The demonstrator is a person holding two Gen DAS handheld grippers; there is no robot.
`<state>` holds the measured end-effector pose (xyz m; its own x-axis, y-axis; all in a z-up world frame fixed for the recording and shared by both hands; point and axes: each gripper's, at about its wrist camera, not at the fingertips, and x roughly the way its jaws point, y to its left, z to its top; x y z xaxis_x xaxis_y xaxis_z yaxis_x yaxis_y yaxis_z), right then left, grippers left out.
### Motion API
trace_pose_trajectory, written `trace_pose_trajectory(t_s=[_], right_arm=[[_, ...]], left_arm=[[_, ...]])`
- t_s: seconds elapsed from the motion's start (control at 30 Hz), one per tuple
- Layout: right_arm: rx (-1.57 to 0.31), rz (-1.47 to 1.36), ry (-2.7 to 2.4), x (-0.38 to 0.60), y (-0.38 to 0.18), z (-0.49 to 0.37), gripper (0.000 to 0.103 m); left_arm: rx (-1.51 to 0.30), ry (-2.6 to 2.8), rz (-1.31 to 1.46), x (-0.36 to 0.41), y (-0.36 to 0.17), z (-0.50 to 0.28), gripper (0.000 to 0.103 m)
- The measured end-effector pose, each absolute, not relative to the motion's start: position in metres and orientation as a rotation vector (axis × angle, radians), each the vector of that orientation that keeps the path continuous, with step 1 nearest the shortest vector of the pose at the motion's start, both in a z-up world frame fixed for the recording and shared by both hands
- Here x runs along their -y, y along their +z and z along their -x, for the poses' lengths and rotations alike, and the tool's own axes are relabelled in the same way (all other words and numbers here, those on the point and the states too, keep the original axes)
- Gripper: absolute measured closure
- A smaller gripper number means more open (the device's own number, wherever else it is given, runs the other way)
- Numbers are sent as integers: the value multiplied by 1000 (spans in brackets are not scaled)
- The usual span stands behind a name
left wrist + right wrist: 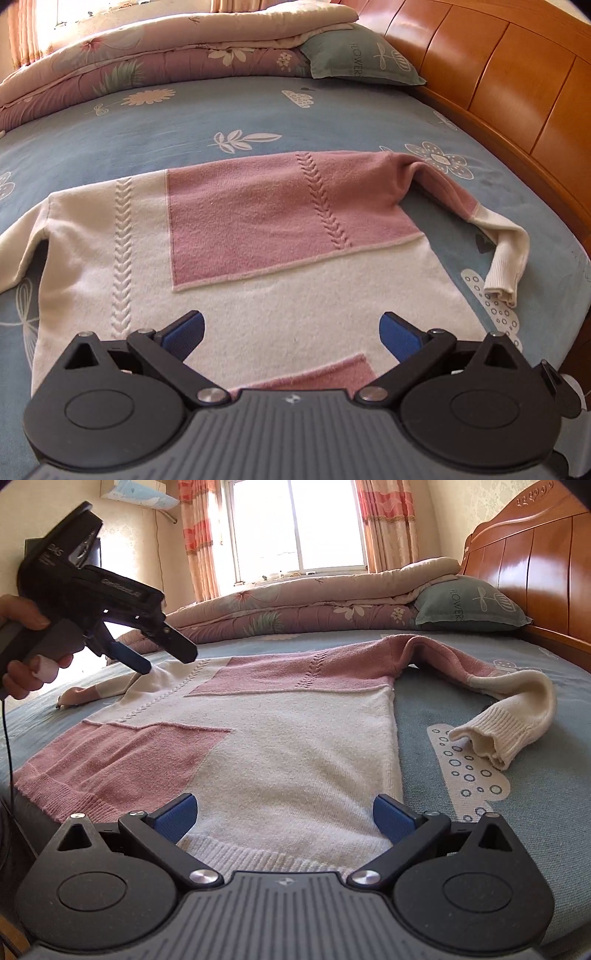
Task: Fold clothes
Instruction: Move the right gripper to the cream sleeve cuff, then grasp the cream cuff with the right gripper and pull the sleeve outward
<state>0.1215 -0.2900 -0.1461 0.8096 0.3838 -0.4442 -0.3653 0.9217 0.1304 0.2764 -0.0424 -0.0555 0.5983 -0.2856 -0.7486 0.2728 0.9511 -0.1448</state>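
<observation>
Right wrist view: my right claw (282,818) hangs spread over the hem of the soft, limp sweater (288,746). Left claw (291,334) spread too. I'd pinch the cuff (491,738) ahead-right.

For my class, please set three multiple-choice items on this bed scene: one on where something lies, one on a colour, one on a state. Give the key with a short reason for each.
1. Where does the grey-green printed pillow lie?
A. beside the wooden headboard
B. on the sweater
C. on the floor

2. Which colours make up the knitted sweater spread on the blue flowered bedsheet?
A. blue and black
B. pink and cream
C. green and yellow

3. How does the right tool stand?
A. shut on a sleeve
B. shut on the hem
C. open, holding nothing

Key:
1 A, the pillow rests at the bed's head against the headboard.
2 B, pink panels sit on cream knit.
3 C, its blue pads stand wide apart above the ribbed hem.
</observation>
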Motion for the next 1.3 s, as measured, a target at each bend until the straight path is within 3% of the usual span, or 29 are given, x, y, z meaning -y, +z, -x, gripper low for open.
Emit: trace_pose_trajectory(t_s=[0.13,0.23,0.57,0.9,1.3], right_arm=[[-498,11,377,282,-145,-123,0],[-521,33,350,279,-138,-124,0],[-568,181,-222,347,-99,-224,0],[-810,220,-364,394,-121,-343,0],[-690,398,-610,461,-83,-371,0]], left_arm=[[-938,-322,22,41,-99,-310,3],[-812,-356,-42,40,-116,-295,1],[-828,-384,-27,31,-109,-290,1],[-826,-374,-39,34,-111,-291,1],[-821,-371,-69,37,-113,-291,1]])
